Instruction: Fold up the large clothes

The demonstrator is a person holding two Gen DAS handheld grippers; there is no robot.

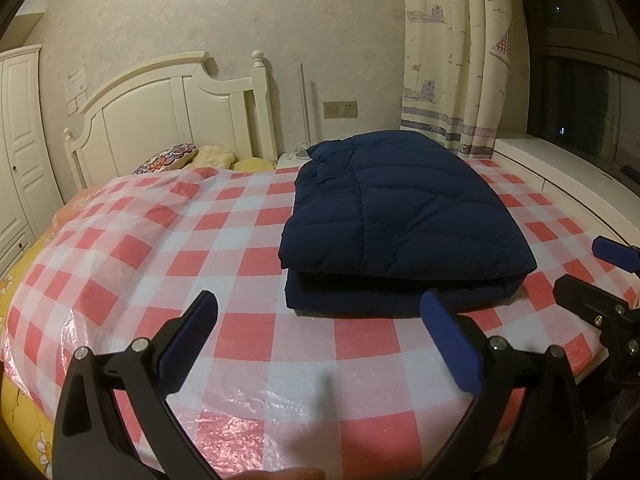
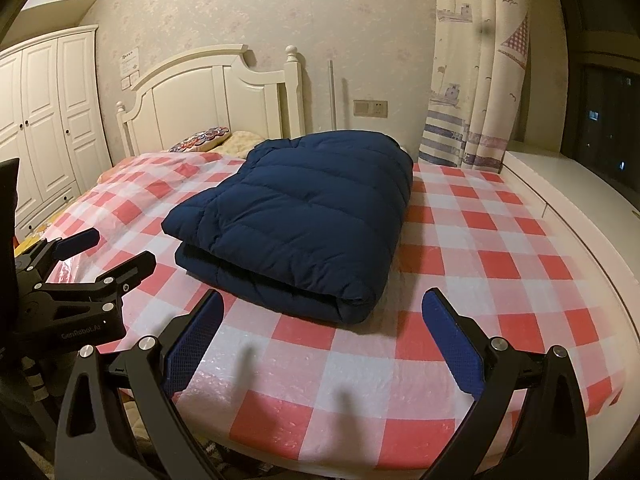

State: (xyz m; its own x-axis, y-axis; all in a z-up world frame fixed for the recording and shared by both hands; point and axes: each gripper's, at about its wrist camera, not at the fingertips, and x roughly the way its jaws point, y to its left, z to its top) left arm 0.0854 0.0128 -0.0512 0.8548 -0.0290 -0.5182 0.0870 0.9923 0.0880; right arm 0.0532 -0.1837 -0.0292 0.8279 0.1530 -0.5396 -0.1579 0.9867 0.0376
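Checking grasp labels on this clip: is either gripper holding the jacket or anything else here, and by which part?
Nothing is held. The left gripper and right gripper are both open, short of the folded navy jacket.

Left tool (image 1: 320, 312) spread, empty; folded jacket (image 1: 400, 216) ahead.

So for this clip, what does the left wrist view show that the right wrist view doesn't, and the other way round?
Only the left wrist view shows the jacket's collar end, the yellow floral quilt under the sheet's left edge, and the right gripper from the side. Only the right wrist view shows the jacket's rolled fold edge, the three-door wardrobe and the left gripper from the side. Both show the folded navy puffer jacket on the red-checked plastic sheet, the white headboard, the ship-print curtain, and open, empty jaws.
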